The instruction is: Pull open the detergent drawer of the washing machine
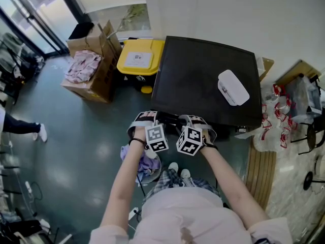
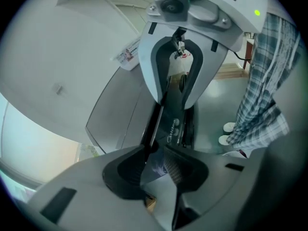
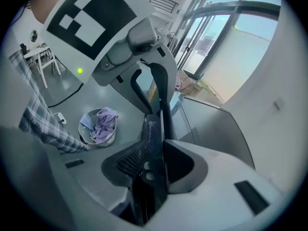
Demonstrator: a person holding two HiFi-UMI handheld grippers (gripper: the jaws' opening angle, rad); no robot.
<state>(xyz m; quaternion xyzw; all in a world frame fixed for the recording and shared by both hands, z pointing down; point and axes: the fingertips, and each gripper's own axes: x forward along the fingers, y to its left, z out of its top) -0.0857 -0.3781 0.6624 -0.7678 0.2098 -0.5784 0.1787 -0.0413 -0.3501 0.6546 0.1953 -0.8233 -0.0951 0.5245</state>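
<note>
The washing machine [image 1: 203, 80] has a dark top and stands in front of me. Both grippers meet side by side at its front top edge. My left gripper [image 1: 155, 118] [image 2: 155, 170] has its jaws narrow around the dark front strip of the detergent drawer [image 2: 173, 124], and the pads look pressed on it. My right gripper [image 1: 189, 120] [image 3: 150, 165] pinches the same dark strip [image 3: 153, 129], with two round buttons showing between its pads. Each gripper view shows the other gripper facing it across the strip. The drawer's body is hidden.
A white box [image 1: 233, 87] lies on the machine's top. A basket of purple laundry [image 1: 144, 166] [image 3: 98, 126] stands on the floor by my feet. A yellow bin [image 1: 139, 60] and cardboard boxes [image 1: 94, 65] are left of the machine, and bottles [image 1: 271, 121] at its right.
</note>
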